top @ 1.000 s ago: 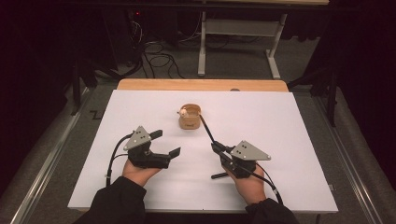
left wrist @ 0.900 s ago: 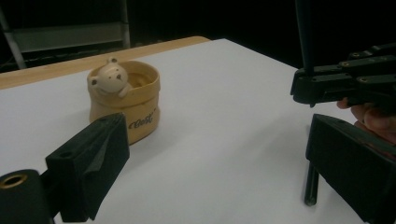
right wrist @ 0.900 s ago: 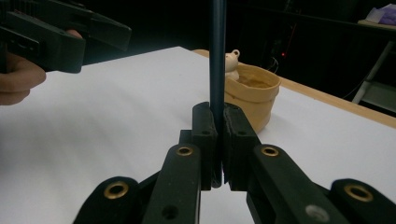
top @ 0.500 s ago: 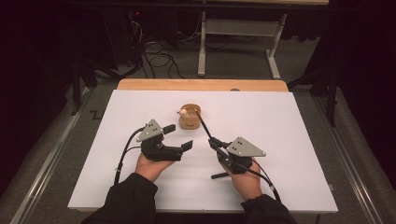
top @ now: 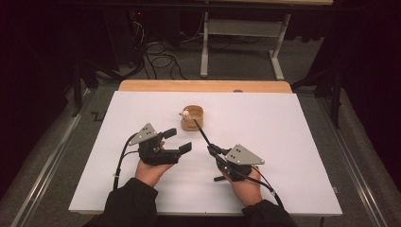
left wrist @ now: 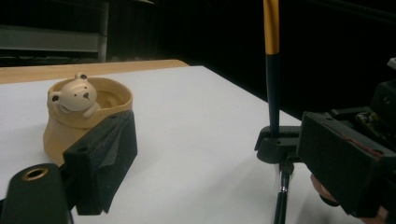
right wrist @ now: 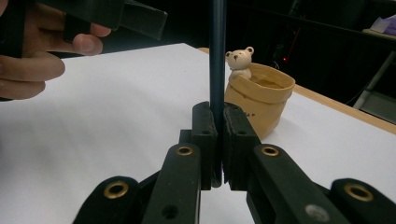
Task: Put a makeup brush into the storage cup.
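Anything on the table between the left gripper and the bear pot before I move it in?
Nothing: in the high view, bare white table separates the left gripper from the bear pot. The pen in the right gripper passes to the side.

left gripper nearer the cup, jaws narrower

Tan pot on white table, right gripper clamping dark stick, left gripper gaping beside pot

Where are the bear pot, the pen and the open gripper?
Bear pot [top: 193, 117], high view, on its tan front wall.
Pen [right wrist: 217, 56], right gripper view, on its dark shaft above the jaws.
Left gripper [top: 176, 140], high view, between its two spread fingertips.
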Demonstrator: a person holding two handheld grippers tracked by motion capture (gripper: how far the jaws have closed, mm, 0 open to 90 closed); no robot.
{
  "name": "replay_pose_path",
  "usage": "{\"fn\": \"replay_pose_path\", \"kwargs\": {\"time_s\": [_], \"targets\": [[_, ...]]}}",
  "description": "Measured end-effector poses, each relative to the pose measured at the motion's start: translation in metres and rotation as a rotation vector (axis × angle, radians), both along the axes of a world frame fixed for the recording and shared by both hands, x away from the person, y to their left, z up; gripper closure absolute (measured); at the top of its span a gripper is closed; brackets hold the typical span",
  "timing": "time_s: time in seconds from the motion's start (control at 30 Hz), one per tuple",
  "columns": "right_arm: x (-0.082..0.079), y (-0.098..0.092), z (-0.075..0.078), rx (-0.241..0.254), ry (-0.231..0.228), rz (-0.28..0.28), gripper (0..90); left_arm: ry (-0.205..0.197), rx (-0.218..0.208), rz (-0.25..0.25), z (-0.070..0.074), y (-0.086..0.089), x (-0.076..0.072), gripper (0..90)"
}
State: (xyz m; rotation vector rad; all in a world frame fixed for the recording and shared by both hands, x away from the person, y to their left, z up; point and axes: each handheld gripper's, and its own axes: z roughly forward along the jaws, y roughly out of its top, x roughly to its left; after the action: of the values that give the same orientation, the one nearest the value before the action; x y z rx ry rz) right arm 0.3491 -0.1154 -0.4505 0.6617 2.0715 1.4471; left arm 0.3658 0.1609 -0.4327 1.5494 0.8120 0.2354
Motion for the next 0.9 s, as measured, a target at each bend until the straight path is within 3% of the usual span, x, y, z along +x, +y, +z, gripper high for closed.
{"fn": "replay_pose_path", "kwargs": {"time_s": [0.27,0.47,0.9], "targets": [[-0.002,0.003,-0.003,0.009,0.008,0.012,86.9,0.010,-0.046,-0.022,0.000,-0.001,-0.001,17.8],[-0.004,0.007,-0.005,0.008,0.010,0.030,86.9,0.029,-0.119,-0.047,-0.002,0.001,-0.001,27.6],[-0.007,0.015,-0.009,-0.009,0.017,0.061,86.9,0.022,-0.158,-0.079,-0.003,0.001,-0.002,46.6]]}}
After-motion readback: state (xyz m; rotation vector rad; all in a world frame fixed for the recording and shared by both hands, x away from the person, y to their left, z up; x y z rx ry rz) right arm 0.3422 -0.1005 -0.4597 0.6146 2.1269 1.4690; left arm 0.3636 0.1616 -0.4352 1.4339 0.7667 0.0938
